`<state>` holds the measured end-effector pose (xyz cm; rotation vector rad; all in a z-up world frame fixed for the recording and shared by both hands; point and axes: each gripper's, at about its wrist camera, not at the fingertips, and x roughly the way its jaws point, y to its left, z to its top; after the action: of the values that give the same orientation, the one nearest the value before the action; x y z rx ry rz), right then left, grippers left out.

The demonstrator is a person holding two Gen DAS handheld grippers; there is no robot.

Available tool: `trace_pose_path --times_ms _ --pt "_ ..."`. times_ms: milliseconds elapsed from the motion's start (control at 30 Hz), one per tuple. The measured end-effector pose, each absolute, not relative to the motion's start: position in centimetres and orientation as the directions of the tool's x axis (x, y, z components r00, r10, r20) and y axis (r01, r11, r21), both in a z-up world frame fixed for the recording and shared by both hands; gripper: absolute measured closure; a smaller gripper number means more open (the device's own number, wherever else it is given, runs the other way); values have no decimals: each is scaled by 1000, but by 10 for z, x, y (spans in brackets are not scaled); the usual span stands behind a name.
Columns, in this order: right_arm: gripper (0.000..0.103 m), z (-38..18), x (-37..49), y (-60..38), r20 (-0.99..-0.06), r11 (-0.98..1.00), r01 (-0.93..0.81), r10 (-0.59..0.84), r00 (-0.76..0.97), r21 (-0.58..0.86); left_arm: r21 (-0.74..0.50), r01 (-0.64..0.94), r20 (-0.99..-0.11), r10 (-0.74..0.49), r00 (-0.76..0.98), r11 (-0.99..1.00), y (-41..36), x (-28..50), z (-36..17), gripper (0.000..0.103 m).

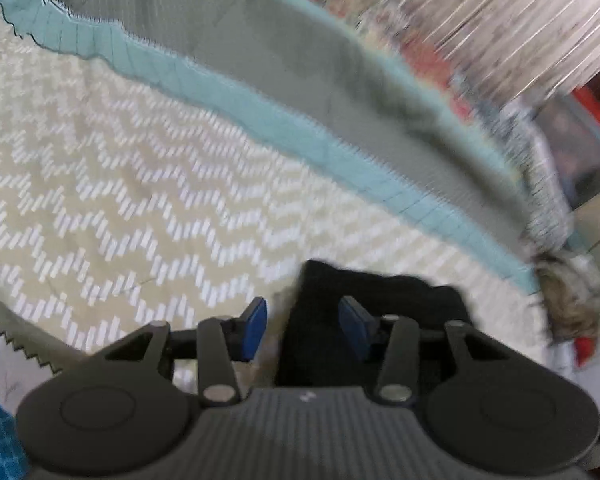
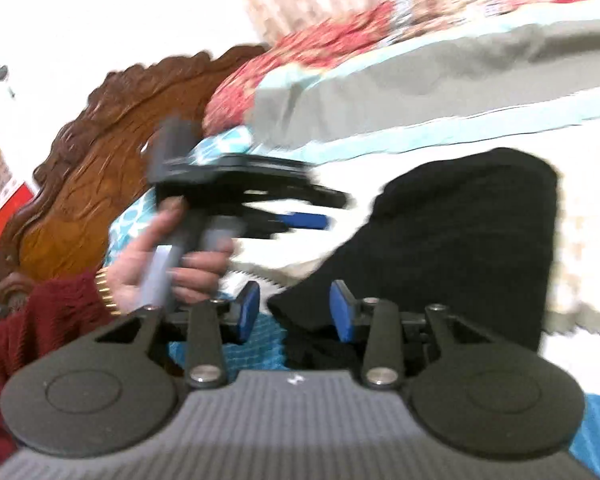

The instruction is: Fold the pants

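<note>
The black pants (image 2: 460,240) lie bunched on a cream zigzag bedspread (image 1: 120,184). In the left wrist view a fold of the pants (image 1: 324,312) sits between and just beyond the blue pads, which stand apart. My left gripper (image 1: 302,328) is open. It also shows in the right wrist view (image 2: 300,208), held by a hand in a maroon sleeve, left of the pants. My right gripper (image 2: 294,312) is open, with the near edge of the pants between its pads.
A grey and teal blanket (image 1: 284,80) runs across the bed beyond the bedspread. A red patterned cover (image 2: 300,60) and a carved wooden headboard (image 2: 100,168) lie at the left in the right wrist view. Both views are motion-blurred.
</note>
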<state>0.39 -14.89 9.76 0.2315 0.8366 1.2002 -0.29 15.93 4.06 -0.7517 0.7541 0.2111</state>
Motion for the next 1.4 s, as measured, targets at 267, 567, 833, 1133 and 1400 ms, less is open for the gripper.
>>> trace_pose_path --times_ms 267,567,833,1133,1400 --pt "84 62 11 -133 -541 433 -681 839 65 591 -511 -278 -672 -177 719 813 111 -14 30 66" --pt "90 32 9 -124 -608 479 -636 794 19 605 -320 -280 -745 -58 664 905 83 -23 0 72" --pt "40 72 16 -177 -490 535 -647 828 272 544 -325 -370 -709 34 705 870 107 -51 39 12" --pt "12 31 57 -219 -524 607 -401 794 307 686 -589 -389 -715 -234 658 708 138 -34 -16 0" --pt "13 18 78 -180 -524 540 -394 837 157 744 -636 -344 -690 -310 655 690 125 -14 -32 0"
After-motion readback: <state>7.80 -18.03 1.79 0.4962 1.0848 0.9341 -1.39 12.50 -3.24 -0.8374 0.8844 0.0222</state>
